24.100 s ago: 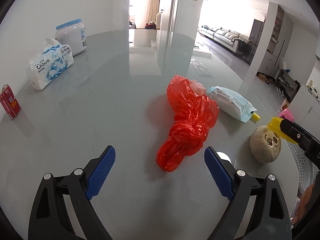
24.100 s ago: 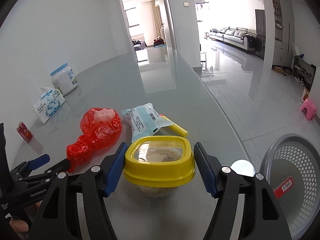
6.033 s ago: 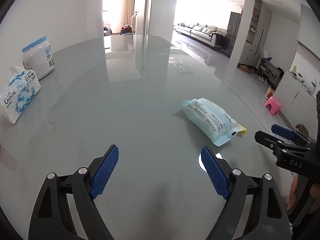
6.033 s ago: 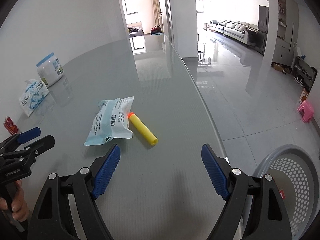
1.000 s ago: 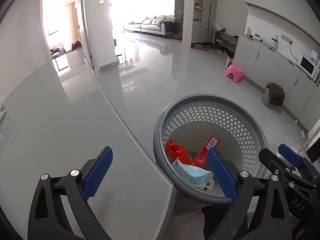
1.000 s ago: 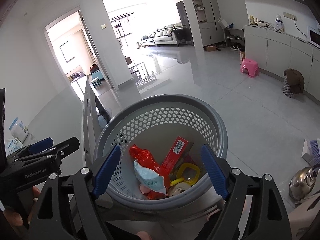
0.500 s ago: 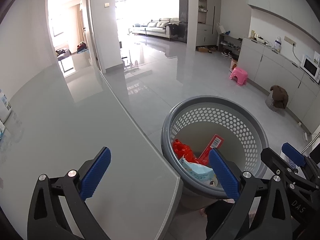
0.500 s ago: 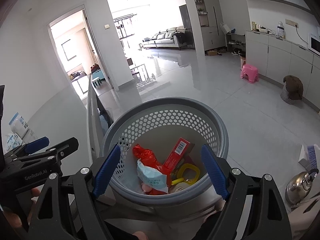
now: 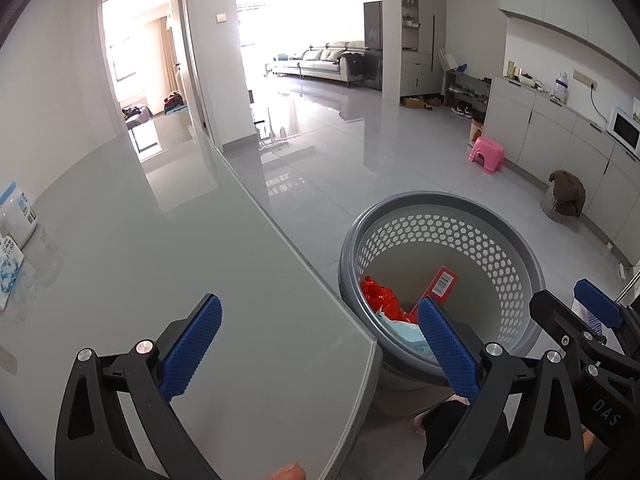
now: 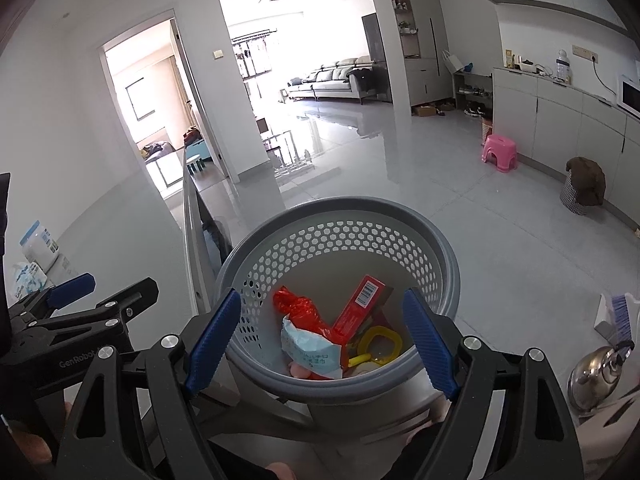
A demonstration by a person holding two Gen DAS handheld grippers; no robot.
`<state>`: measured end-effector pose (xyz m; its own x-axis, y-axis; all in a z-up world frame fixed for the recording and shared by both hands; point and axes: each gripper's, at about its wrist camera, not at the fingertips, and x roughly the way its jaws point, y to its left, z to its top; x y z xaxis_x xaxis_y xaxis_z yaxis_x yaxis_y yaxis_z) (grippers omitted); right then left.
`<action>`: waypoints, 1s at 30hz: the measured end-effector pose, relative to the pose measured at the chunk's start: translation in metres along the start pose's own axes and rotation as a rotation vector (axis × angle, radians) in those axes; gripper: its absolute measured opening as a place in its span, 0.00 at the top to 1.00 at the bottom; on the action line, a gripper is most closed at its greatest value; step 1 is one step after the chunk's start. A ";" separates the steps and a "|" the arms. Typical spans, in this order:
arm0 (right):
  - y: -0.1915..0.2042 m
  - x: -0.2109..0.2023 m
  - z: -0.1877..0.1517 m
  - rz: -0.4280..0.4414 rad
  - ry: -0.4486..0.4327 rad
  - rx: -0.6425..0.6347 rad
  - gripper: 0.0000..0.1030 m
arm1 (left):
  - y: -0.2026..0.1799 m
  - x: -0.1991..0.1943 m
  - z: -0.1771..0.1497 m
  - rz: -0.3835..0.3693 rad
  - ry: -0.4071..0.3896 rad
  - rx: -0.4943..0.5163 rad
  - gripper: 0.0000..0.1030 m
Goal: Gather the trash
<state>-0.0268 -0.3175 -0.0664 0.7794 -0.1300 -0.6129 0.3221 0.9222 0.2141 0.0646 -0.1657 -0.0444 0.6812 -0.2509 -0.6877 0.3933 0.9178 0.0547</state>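
Note:
A grey perforated basket (image 10: 400, 216) stands on the floor by the table's corner; it also shows in the left wrist view (image 9: 516, 240). In it lie a red plastic bag (image 10: 298, 308), a light blue wipes pack (image 10: 314, 354), a red carton (image 10: 362, 306), a yellow ring (image 10: 380, 346) and a yellow tube. My right gripper (image 10: 322, 340) is open and empty, above the basket's near rim. My left gripper (image 9: 318, 348) is open and empty, over the glass table's (image 9: 160, 248) corner, left of the basket.
At the table's far left stand a white jar (image 9: 14, 212) and a tissue pack (image 9: 6, 264). On the floor are a pink stool (image 10: 500, 152), a small covered bin (image 10: 582, 186), a steel kettle (image 10: 598, 372) and a brush (image 10: 618, 316). Cabinets line the right wall.
Both grippers have drawn back and up a little from the basket and stay open. The left view has swung slightly left, showing more table. The trash lies in the basket unmoved.

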 end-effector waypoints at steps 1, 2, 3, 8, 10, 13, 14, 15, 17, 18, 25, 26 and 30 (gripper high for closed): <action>0.002 0.000 0.001 0.000 -0.001 -0.003 0.23 | 0.001 -0.001 0.000 -0.002 0.001 -0.005 0.06; 0.003 0.000 0.001 0.000 -0.003 -0.004 0.23 | 0.003 -0.001 -0.001 -0.004 0.002 -0.010 0.06; 0.003 -0.001 0.002 0.001 -0.003 -0.005 0.23 | 0.004 -0.001 -0.001 -0.006 0.002 -0.016 0.06; 0.005 -0.001 0.003 0.000 -0.005 -0.012 0.23 | 0.010 -0.001 0.000 -0.008 0.001 -0.028 0.06; 0.006 -0.001 0.002 0.000 -0.005 -0.015 0.23 | 0.012 -0.002 -0.002 -0.007 0.002 -0.030 0.06; 0.008 -0.001 0.001 0.000 -0.005 -0.019 0.23 | 0.013 -0.002 -0.003 -0.006 0.006 -0.033 0.06; 0.008 -0.001 0.001 -0.001 -0.005 -0.020 0.23 | 0.013 -0.003 -0.004 -0.006 0.006 -0.034 0.06; 0.008 -0.001 0.001 -0.001 -0.004 -0.020 0.23 | 0.014 -0.003 -0.004 -0.006 0.006 -0.034 0.06; 0.008 -0.001 0.001 -0.001 -0.005 -0.020 0.23 | 0.014 -0.004 -0.004 -0.006 0.006 -0.035 0.06; 0.008 -0.001 0.001 -0.001 -0.005 -0.020 0.23 | 0.014 -0.004 -0.004 -0.006 0.005 -0.035 0.06; 0.008 0.000 0.001 0.000 -0.006 -0.019 0.23 | 0.016 -0.006 -0.005 -0.005 -0.002 -0.037 0.06; 0.008 0.000 0.001 -0.001 -0.005 -0.019 0.23 | 0.016 -0.006 -0.006 -0.005 -0.003 -0.036 0.06; 0.009 -0.001 0.000 0.000 -0.005 -0.019 0.23 | 0.014 -0.006 -0.006 -0.007 -0.002 -0.031 0.06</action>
<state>-0.0247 -0.3093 -0.0637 0.7823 -0.1318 -0.6088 0.3120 0.9288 0.1998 0.0624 -0.1498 -0.0434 0.6798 -0.2583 -0.6864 0.3787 0.9251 0.0269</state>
